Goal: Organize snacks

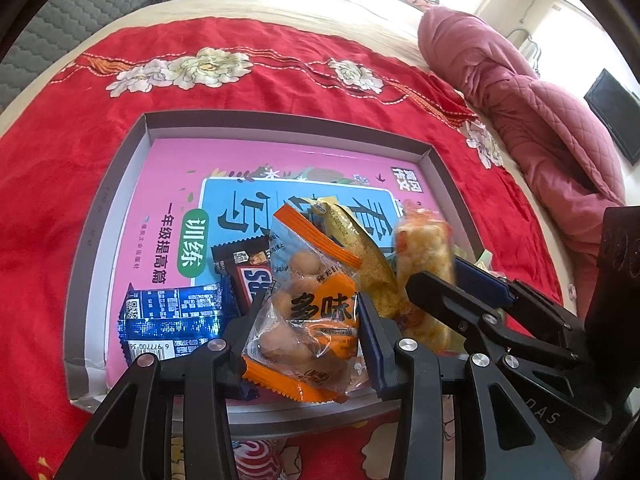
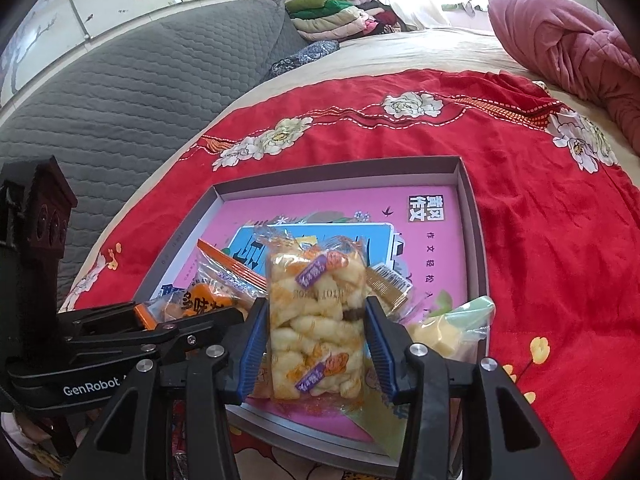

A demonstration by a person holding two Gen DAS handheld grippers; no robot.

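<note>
Snacks in crinkly plastic wrappers lie in a shallow grey cardboard tray (image 1: 132, 152) on a plush red bedspread (image 1: 280, 92). Left gripper (image 1: 310, 308) pinches the orange-edged peanut packet (image 1: 308, 300); right gripper (image 2: 316, 332) clamps a clear pack of twisted crackers (image 2: 316, 320).

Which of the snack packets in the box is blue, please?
The blue packet, lying flat on the pink book at the box's near-left corner beside the dark chocolate bar. It carries a barcode; the other packets are orange, yellow or clear.
</note>
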